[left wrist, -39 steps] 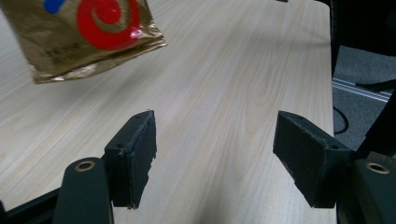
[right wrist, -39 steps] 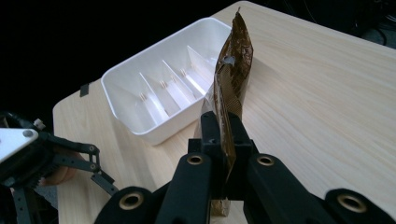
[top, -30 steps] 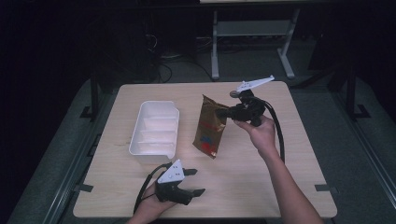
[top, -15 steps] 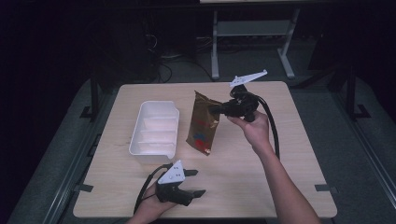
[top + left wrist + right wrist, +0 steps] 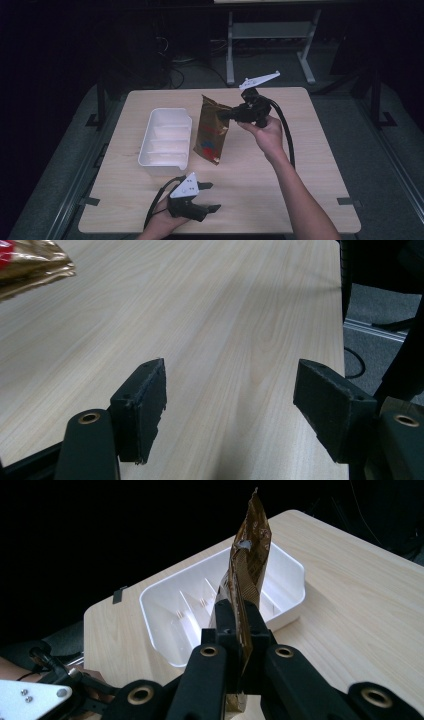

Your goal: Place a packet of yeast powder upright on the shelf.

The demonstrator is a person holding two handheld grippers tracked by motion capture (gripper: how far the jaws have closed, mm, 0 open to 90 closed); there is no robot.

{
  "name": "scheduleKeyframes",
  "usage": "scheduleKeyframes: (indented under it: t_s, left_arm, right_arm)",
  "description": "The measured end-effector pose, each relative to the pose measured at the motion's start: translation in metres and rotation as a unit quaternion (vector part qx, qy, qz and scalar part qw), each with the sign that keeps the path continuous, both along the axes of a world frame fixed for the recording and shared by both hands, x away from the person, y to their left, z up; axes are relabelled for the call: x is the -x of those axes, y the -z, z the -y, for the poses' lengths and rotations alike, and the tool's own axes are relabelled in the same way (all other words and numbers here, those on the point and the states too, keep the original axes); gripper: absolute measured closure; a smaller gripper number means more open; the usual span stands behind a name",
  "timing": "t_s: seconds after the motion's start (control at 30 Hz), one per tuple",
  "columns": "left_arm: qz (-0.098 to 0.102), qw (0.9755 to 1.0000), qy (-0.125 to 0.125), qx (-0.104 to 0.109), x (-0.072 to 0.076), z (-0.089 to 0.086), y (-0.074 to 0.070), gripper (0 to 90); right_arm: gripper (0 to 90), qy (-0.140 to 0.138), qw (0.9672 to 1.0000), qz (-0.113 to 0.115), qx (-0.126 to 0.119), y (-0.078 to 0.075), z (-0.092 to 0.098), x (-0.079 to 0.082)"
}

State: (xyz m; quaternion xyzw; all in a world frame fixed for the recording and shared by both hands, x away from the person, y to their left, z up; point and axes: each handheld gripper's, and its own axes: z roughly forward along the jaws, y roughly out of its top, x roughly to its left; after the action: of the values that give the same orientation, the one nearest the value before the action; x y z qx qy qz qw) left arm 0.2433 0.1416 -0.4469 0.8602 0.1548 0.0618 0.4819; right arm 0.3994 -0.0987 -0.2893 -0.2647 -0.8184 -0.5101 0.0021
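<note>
On the light wooden table (image 5: 300,165) the right gripper (image 5: 226,114) is held up in the person's right hand (image 5: 266,136), its jaws pinched tight on the right edge of a shiny gold foil snack pouch with red and blue print (image 5: 211,131). The pouch hangs nearly upright near the middle of the table, its lower end tilted slightly to the right and low over the wood; whether it touches the surface I cannot tell. In the right gripper view the two black jaws close on the crinkled foil, and the pouch (image 5: 248,555) rises above them in front of a white plastic tray with ribbed dividers (image 5: 165,625).

That tray (image 5: 150,150) lies flat just left of the pouch, its long side running from near to far.

The left gripper (image 5: 210,196) rests low at the near edge of the table, held by the left hand (image 5: 160,227), pointing right, well apart from the pouch and the tray. Its jaws are spread wide with nothing between them; in the left gripper view the two black pads (image 5: 142,405) stand far apart over bare wood, with a corner of the gold pouch (image 5: 30,267) at the upper left.
</note>
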Motion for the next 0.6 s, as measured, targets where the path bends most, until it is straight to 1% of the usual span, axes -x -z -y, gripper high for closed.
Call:
scheduleKeyframes:
  t_s: [0.23, 0.47, 0.6]
  left_arm:
    - [-0.001, 1.0, 0.001, 0.003, 0.001, 0.001, 0.0, 28.4]
    - [0.001, 1.0, 0.001, 0.001, 0.001, 0.001, 0.0, 28.4]
    - [0.003, 1.0, 0.001, 0.0, 0.001, 0.0, 0.0, 28.5]
  right_arm:
    - [89.4, -0.009, 0.9999, 0.004, 0.001, -0.006, -0.011, -0.001]
    - [89.4, -0.018, 0.9998, 0.009, -0.003, -0.011, -0.022, -0.002]
    - [89.4, -0.022, 0.9997, 0.009, -0.004, -0.011, -0.027, -0.004]
